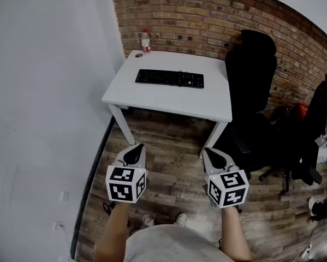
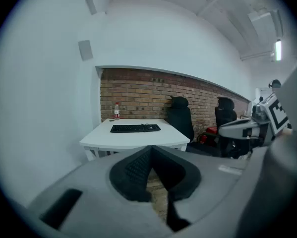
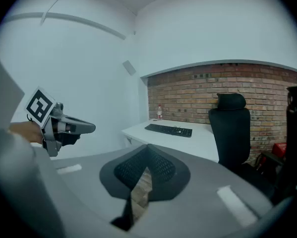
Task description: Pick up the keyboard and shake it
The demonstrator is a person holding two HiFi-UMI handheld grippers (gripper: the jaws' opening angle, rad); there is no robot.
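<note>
A black keyboard lies flat on a white table against the brick wall; it also shows as the keyboard in the left gripper view and the keyboard in the right gripper view. My left gripper and right gripper hover side by side over the wooden floor, well short of the table. Both are shut with nothing between their jaws. From its own camera the left gripper has its tips together, and so does the right gripper.
A clear bottle with a red label stands at the table's far left corner. A black office chair sits at the table's right end, with more chairs and dark items further right. A white wall runs along the left.
</note>
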